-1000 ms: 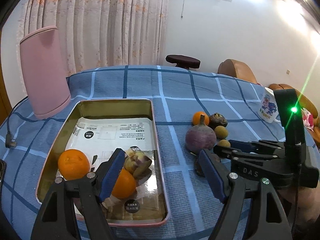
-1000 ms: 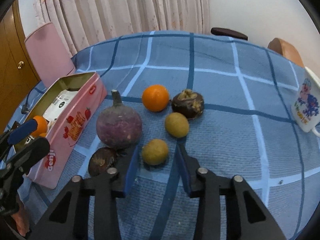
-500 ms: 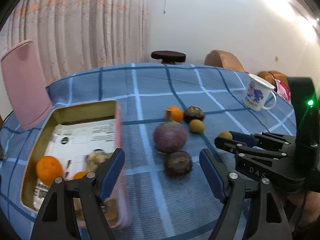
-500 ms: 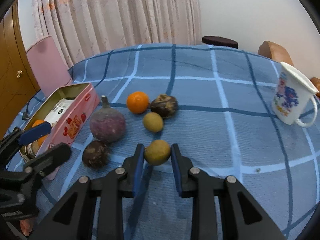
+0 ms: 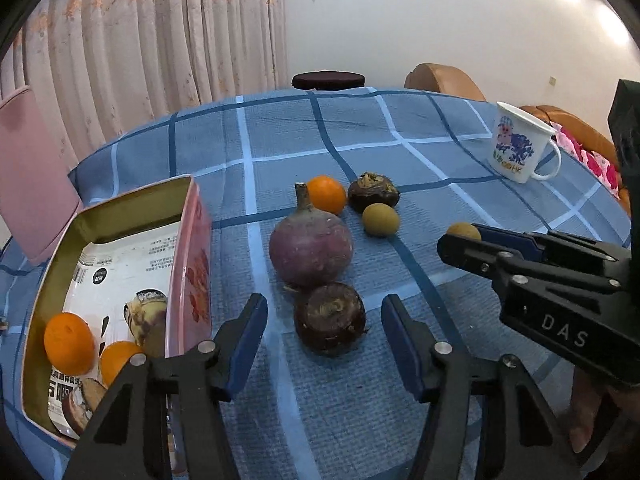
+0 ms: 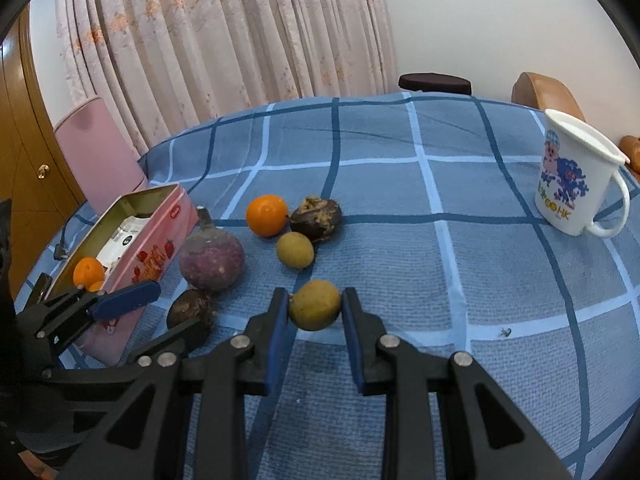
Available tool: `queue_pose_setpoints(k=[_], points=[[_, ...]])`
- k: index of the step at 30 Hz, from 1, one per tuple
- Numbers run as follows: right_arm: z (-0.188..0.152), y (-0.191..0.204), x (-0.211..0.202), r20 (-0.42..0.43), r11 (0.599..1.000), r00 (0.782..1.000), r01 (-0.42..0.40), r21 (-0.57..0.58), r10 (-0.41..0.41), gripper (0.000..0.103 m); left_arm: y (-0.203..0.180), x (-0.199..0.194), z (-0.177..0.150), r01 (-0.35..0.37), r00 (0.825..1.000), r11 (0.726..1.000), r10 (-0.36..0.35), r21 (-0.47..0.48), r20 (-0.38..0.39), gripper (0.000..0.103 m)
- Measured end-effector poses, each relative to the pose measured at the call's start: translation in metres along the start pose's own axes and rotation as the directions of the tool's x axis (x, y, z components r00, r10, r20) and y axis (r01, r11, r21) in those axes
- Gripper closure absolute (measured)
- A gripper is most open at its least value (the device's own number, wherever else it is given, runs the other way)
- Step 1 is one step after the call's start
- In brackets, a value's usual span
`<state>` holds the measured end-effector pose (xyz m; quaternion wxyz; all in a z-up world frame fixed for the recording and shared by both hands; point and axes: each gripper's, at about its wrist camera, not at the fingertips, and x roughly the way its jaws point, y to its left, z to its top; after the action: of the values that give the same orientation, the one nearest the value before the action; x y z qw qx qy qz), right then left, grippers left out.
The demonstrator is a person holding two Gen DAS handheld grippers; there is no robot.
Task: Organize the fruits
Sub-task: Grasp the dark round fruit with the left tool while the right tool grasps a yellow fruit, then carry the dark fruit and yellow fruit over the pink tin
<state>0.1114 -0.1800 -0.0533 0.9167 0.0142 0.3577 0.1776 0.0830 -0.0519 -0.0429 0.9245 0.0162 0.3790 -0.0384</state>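
My right gripper (image 6: 314, 307) is shut on a small yellow-brown fruit (image 6: 315, 305) and holds it just above the blue checked cloth; it also shows in the left wrist view (image 5: 464, 231). My left gripper (image 5: 324, 326) is open around a dark brown round fruit (image 5: 329, 318) on the cloth. Behind that fruit lie a big purple fruit with a stem (image 5: 310, 250), an orange (image 5: 327, 194), a dark wrinkled fruit (image 5: 373, 193) and a second yellow-brown fruit (image 5: 380, 220). The pink tin (image 5: 188, 248) at left holds two oranges (image 5: 69, 342) and other pieces.
A white mug with a blue print (image 6: 572, 194) stands at the right of the table. A pink lid (image 6: 98, 148) leans behind the tin. A dark stool (image 6: 434, 82) and a brown chair (image 6: 546, 92) stand beyond the table's far edge.
My left gripper has swung right from over the tin to the dark brown fruit. My right gripper has closed on the small yellow-brown fruit and lifted it slightly back.
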Motion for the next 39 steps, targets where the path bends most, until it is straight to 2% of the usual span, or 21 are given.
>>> queue_pose_setpoints(k=[7,10,11,12,13,18,24,39], points=[[0.000,-0.003,-0.003,0.016,1.000,1.000,0.002,0.016,-0.002,0.073,-0.019,-0.001,0.001,-0.012,1.000,0.997,0.011,0.077,0.013,0.044],[0.000,-0.004,-0.002,0.013,1.000,1.000,-0.001,0.022,0.001,0.073,-0.016,0.010,0.003,-0.009,0.999,0.998,0.011,0.054,-0.031,0.044],[0.000,-0.004,-0.002,0.015,1.000,1.000,-0.001,0.021,0.000,0.073,-0.012,0.011,0.004,0.002,0.999,0.999,-0.001,0.038,-0.037,0.046],[0.000,-0.004,-0.002,0.015,1.000,1.000,-0.001,0.018,0.001,0.073,-0.008,0.015,0.004,0.010,0.999,1.000,-0.009,0.022,-0.054,0.054],[0.000,-0.004,-0.001,0.012,1.000,1.000,-0.002,0.015,0.001,0.073,-0.006,0.017,0.004,0.006,0.998,1.000,-0.005,0.015,-0.066,0.057],[0.000,0.000,-0.002,0.015,1.000,1.000,-0.006,-0.001,0.006,0.073,-0.001,0.021,0.006,0.029,0.996,1.000,-0.030,-0.009,-0.081,0.063],[-0.001,0.006,-0.007,0.040,1.000,0.999,-0.004,-0.025,0.005,0.073,0.004,0.007,0.004,0.038,0.999,0.999,-0.038,-0.035,-0.019,0.063],[-0.004,0.016,-0.020,0.112,0.997,0.993,0.028,-0.078,-0.019,0.073,0.015,-0.016,0.003,0.009,0.995,0.998,-0.002,-0.066,0.104,0.063]])
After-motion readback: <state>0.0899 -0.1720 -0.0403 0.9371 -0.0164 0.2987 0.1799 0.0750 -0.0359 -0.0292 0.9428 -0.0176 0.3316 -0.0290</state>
